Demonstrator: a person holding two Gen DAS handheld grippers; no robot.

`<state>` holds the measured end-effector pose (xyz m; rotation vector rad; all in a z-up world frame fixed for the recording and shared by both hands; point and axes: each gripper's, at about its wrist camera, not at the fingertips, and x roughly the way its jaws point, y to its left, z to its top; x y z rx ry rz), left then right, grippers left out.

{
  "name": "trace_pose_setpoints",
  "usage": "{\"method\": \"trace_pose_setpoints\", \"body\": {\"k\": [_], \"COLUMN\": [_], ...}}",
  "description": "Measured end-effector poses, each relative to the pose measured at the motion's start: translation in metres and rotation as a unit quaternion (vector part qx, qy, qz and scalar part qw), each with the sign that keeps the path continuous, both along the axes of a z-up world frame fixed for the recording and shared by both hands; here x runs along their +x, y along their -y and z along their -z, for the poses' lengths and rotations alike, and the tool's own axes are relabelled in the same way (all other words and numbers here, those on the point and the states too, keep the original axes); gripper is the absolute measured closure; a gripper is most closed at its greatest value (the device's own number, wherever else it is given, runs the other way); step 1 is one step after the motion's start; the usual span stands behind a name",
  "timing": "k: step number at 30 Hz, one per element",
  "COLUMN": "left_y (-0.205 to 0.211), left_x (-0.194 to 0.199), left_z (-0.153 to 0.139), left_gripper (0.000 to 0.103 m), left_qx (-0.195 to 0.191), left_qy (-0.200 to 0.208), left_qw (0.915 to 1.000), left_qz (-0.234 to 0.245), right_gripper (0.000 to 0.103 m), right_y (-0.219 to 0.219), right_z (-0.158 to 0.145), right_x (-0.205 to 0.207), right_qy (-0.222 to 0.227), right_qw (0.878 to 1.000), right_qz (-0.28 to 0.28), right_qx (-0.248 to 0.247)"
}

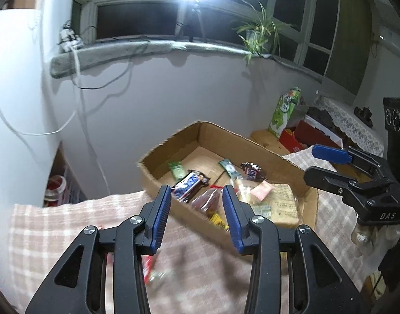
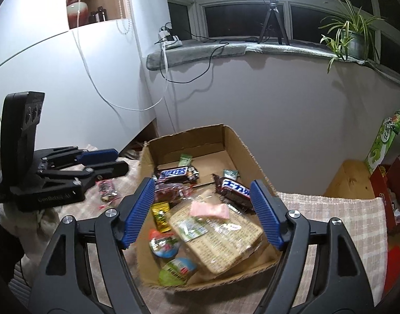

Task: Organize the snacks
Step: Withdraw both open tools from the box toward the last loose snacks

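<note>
An open cardboard box [image 1: 221, 137] [image 2: 248, 154] stands on a checked cloth and holds several snacks. Among them are two Snickers bars [image 2: 177, 173] [image 2: 234, 189], a big cracker pack [image 2: 221, 238] with a blurred pink packet [image 2: 209, 209] on it, green sachets and two jelly cups [image 2: 164, 244]. My left gripper [image 1: 196, 193] hovers open over the box's near left corner, nothing between its blue pads. My right gripper [image 2: 202, 185] hangs open and wide above the box's near half, holding nothing. A red-wrapped snack [image 1: 147, 264] [image 2: 107, 188] lies on the cloth outside the box, by the left gripper.
A green juice carton [image 1: 285, 112] [image 2: 383, 141] and red boxes [image 1: 307, 134] stand on a wooden surface right of the box. Behind are a white wall with hanging cables, a windowsill with a potted plant [image 2: 354, 39] and a ring light on a tripod [image 2: 272, 13].
</note>
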<state>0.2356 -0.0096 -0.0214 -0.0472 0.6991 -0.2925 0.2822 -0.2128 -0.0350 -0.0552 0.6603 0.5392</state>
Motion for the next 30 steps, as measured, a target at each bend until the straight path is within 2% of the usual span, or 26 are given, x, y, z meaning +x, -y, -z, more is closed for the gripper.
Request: {"method": "trace_pose_setpoints", "body": {"k": [2, 8, 13, 23, 30], "left_y": [-0.012, -0.054, -0.085, -0.121, -0.127], "left_x": [-0.012, -0.049, -0.071, -0.092, -0.081], "left_z": [-0.004, -0.014, -0.007, 0.018, 0.032], "left_gripper": [0.058, 0.058, 0.058, 0.058, 0.056], "left_qx": [-0.004, -0.016, -0.023, -0.039, -0.058], "left_qy": [0.004, 0.014, 0.01, -0.012, -0.032], "left_qw": [0.9999, 0.9984, 0.9958, 0.9925, 0.992], "left_qz": [-0.01, -0.052, -0.088, -0.115, -0.108], "right_gripper": [0.017, 0.016, 0.016, 0.016, 0.017], "right_y": [-0.002, -0.012, -0.032, -0.09, -0.129], "right_z": [-0.003, -0.011, -0.009, 0.025, 0.058], "right_x": [-0.008, -0.035, -0.057, -0.084, -0.085], "right_qy": [0.003, 0.007, 0.002, -0.04, -0.074], "right_qw": [1.0, 1.0, 0.998, 0.993, 0.99], "right_qz": [-0.003, -0.02, -0.048, -0.104, -0.123], "right_qx": [0.004, 0.017, 0.029, 0.028, 0.014]}}
